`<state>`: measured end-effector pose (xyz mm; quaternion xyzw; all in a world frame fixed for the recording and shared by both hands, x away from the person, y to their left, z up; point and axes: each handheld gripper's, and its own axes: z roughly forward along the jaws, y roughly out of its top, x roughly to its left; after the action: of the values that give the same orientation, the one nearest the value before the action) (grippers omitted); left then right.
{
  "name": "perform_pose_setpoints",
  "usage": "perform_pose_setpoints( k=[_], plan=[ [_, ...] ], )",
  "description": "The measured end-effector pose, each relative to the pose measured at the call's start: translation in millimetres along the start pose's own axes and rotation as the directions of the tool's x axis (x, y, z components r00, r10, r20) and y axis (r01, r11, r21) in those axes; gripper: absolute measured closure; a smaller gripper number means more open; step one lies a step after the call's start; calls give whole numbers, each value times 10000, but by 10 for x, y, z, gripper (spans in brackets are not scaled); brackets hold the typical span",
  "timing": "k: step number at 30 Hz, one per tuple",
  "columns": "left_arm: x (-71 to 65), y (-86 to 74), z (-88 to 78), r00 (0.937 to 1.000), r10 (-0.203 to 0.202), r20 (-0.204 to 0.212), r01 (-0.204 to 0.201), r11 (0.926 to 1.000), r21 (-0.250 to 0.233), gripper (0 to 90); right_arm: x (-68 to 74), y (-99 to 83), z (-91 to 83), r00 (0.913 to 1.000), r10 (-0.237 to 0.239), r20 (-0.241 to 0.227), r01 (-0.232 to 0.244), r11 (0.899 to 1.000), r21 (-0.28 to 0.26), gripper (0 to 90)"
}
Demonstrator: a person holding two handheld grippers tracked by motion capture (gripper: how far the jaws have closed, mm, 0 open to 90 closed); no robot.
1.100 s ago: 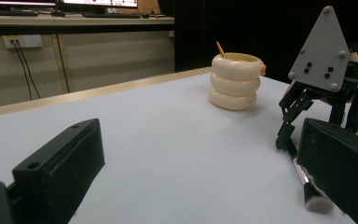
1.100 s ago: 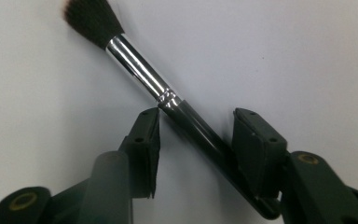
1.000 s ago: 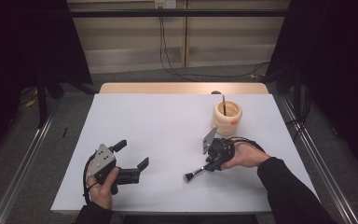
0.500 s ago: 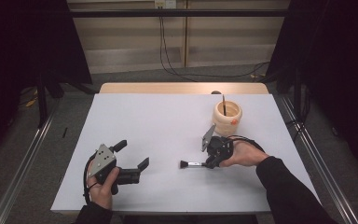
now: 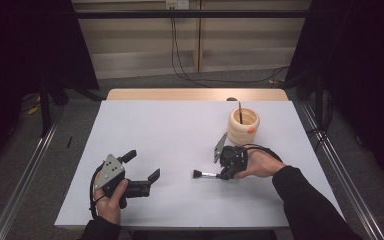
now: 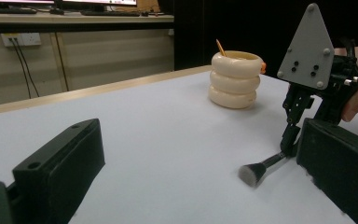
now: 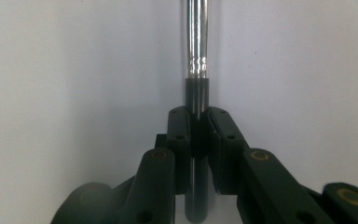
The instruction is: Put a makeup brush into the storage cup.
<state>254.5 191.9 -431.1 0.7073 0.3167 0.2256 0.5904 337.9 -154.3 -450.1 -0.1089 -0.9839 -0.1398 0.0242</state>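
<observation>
Your right gripper (image 5: 223, 175) has just closed its jaws tight on the little brush (image 5: 206, 174), which lies flat on the white desk (image 5: 180, 130) near the cream cup (image 5: 243, 126). Your left gripper (image 5: 142, 172) rests with jaws wide apart.

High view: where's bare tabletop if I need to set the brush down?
Bare: the table's far-left stretch, and the middle between the left gripper and the brush clamped in the right gripper. Crowded: the far-right part, around the ringed holder.
</observation>
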Motion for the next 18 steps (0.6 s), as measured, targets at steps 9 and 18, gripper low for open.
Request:
perform_pose_setpoints(
  k=[9,18],
  plan=[
    [6,-4,1,10000,-40,4,40,10000,-4,8,-13,-44,-13,9996,261,-82,-264,9992,-298,802],
    [6,-4,1,10000,-38,26,38,10000,6,8,-10,-84,-22,9993,360,-107,-365,9981,-504,802]
  ],
)
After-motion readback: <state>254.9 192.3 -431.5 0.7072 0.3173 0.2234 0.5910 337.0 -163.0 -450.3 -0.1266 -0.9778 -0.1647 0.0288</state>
